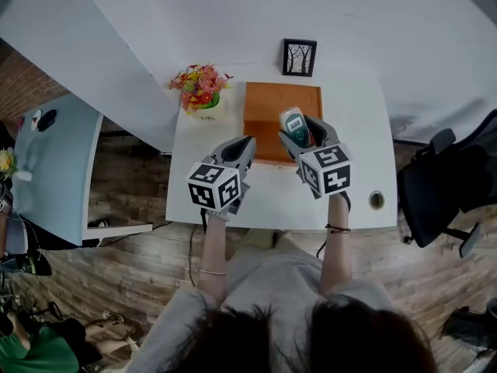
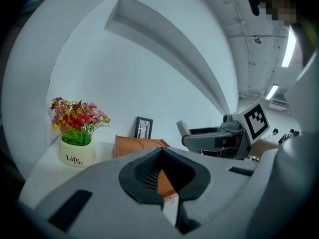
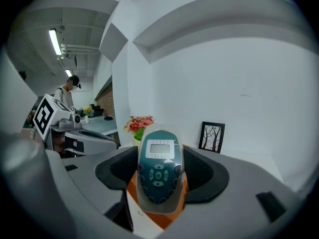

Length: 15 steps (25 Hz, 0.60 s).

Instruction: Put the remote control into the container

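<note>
Remote control (image 3: pixel 159 171) sat clamped between the dark ribbed pads of the right claw (image 3: pixel 160 156), whose jaws stood apart only by the width of its body. It had a teal face ringed by a pale grey rim, a small rectangular display at the far end and round buttons below it. The claw held it over the near right part of the container (image 1: pixel 268 111), a shallow rectangular tray of matte orange-brown; whether the two touched could not be told. The left claw (image 2: pixel 161 156) hovered just beside the tray's near left corner, its jaws brought together on nothing, and only the hollow in its pads let the orange show through. The tray lay on a smooth white bench (image 1: pixel 357 130), with a white pot of red and yellow flowers (image 1: pixel 199 85) at its left and a small black picture frame (image 1: pixel 299 57) with a tree drawing behind it, against a plain white wall (image 1: pixel 233 14). A black office chair (image 1: pixel 443 185) stood at the right on a wooden plank floor (image 1: pixel 435 286).
</note>
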Each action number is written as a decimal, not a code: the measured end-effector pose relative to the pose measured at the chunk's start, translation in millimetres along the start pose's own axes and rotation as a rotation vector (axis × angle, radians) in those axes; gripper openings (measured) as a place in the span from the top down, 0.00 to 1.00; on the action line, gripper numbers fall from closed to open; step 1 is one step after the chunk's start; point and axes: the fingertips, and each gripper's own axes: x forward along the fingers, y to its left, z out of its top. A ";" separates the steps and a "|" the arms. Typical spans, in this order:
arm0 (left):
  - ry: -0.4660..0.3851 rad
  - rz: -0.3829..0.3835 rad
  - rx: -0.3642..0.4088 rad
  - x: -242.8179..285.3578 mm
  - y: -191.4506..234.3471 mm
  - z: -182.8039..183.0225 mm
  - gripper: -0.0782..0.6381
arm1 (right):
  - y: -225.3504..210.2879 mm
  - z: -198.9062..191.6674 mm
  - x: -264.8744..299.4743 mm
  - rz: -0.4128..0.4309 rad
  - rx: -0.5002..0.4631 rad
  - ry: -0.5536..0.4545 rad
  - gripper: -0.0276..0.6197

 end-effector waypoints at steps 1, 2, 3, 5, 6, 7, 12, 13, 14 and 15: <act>0.006 0.000 -0.004 1.6 2.6 -1.3 0.89 | 1.2 -0.9 3.9 0.010 -0.004 0.008 0.52; 0.012 0.000 -0.009 3.4 4.9 -3.0 0.89 | 2.3 -2.4 7.8 0.020 -0.009 0.017 0.52; 0.019 -0.001 -0.014 5.3 6.5 -5.3 0.89 | 3.0 -4.7 11.5 0.029 -0.016 0.030 0.52; 0.035 -0.009 -0.024 9.6 7.5 -10.4 0.89 | 2.6 -10.7 18.5 0.042 -0.024 0.060 0.52; 0.043 -0.014 -0.030 12.0 8.0 -12.9 0.89 | 2.3 -14.1 22.1 0.049 -0.025 0.075 0.52; 0.050 -0.017 -0.037 14.1 9.3 -15.6 0.89 | 2.6 -17.8 25.7 0.057 -0.028 0.091 0.52; 0.087 -0.008 -0.060 18.2 17.8 -29.7 0.89 | 8.7 -35.5 42.9 0.105 -0.058 0.166 0.52; 0.095 -0.005 -0.062 18.6 19.4 -32.8 0.89 | 10.3 -39.1 45.7 0.116 -0.057 0.177 0.52; 0.101 -0.005 -0.065 19.5 20.8 -35.9 0.89 | 11.5 -42.8 48.5 0.125 -0.056 0.189 0.52; 0.106 -0.005 -0.069 20.6 22.3 -38.3 0.89 | 12.3 -46.6 51.5 0.133 -0.058 0.203 0.52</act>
